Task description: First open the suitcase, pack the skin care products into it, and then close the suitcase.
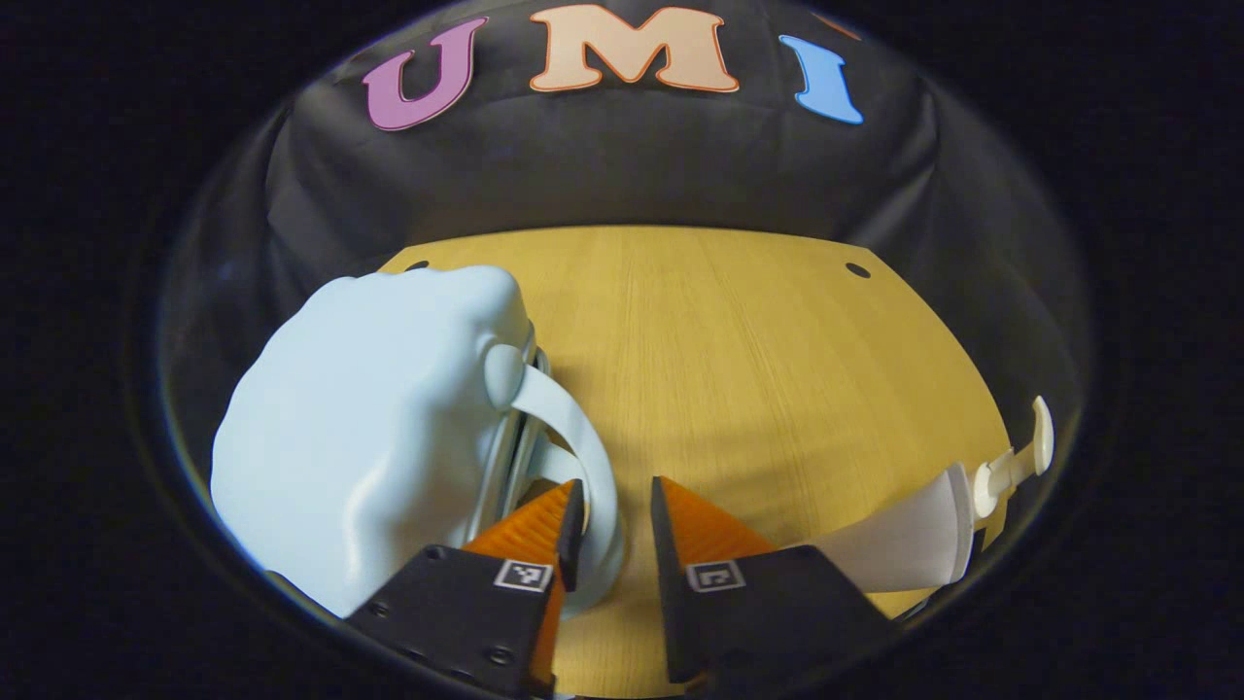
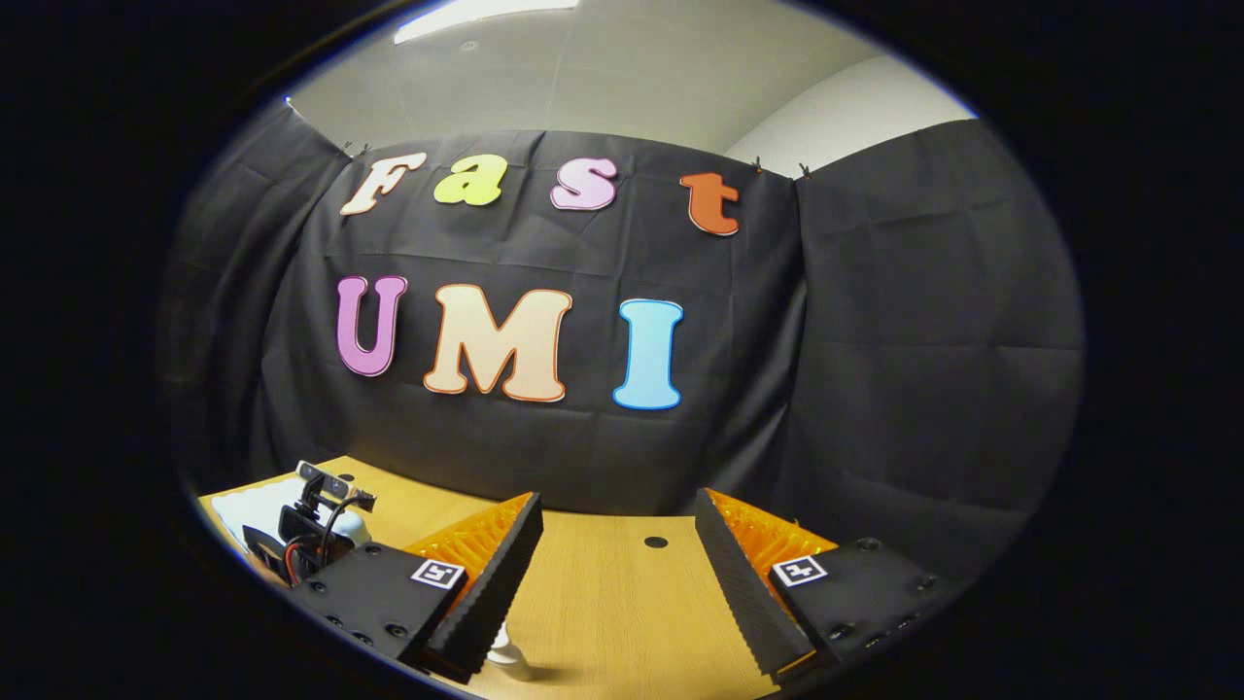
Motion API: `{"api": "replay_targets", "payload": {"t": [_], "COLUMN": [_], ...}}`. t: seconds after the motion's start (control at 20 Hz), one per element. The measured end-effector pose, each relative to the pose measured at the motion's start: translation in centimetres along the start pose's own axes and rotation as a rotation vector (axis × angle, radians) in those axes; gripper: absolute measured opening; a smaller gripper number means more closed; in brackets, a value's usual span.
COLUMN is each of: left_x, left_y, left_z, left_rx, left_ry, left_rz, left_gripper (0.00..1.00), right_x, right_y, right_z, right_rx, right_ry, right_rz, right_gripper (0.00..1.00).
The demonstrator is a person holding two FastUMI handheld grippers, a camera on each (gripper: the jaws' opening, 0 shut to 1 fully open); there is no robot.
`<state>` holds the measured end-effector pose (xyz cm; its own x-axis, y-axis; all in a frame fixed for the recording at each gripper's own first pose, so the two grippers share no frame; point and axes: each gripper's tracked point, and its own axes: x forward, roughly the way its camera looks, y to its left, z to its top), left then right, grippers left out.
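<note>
A pale blue hard-shell suitcase [image 1: 369,437] lies shut on the wooden table [image 1: 739,369], at the left of the left gripper view. Its curved handle [image 1: 583,437] arches down to my left gripper [image 1: 617,510]. The handle lies against the left finger, a small gap separates it from the right finger, and the jaws stand narrowly open. A white pump bottle [image 1: 914,544] lies on its side at the lower right. In the right gripper view, my right gripper [image 2: 617,544] hangs wide open above the table with nothing between its fingers. A white bottle top [image 2: 505,659] peeks out under its left finger.
In the right gripper view the other gripper [image 2: 316,530] with its camera sits at the far left, over the suitcase [image 2: 243,506]. Bare wood [image 2: 603,603] stretches to the black cloth wall behind. Small dark holes [image 1: 857,269] mark the table's far corners.
</note>
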<state>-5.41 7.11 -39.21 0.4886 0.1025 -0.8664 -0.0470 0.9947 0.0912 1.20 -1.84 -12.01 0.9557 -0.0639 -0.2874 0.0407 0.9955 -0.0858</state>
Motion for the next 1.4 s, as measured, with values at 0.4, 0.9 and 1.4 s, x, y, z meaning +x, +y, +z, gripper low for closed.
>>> {"api": "replay_targets", "payload": {"t": [0.4, 0.9, 1.4], "left_x": [-0.7, -6.7, -11.9], "left_y": [-0.2, 1.0, 7.1], "left_z": [0.5, 6.9, 13.2], "left_rx": [0.006, 0.012, 0.001], "left_ry": [0.02, -0.118, -0.174], "left_rz": [-0.081, -0.06, -0.15], "left_gripper": [0.0, 0.0, 0.0], "right_x": [-0.4, 0.6, 1.6], "right_y": [0.7, 3.5, 7.9], "right_z": [-0.3, -0.7, 0.8], "right_rx": [0.006, 0.102, 0.094], "right_ry": [-0.014, -0.056, -0.078], "right_rz": [0.037, 0.191, 0.131], "right_gripper": [0.99, 0.99, 0.98]}}
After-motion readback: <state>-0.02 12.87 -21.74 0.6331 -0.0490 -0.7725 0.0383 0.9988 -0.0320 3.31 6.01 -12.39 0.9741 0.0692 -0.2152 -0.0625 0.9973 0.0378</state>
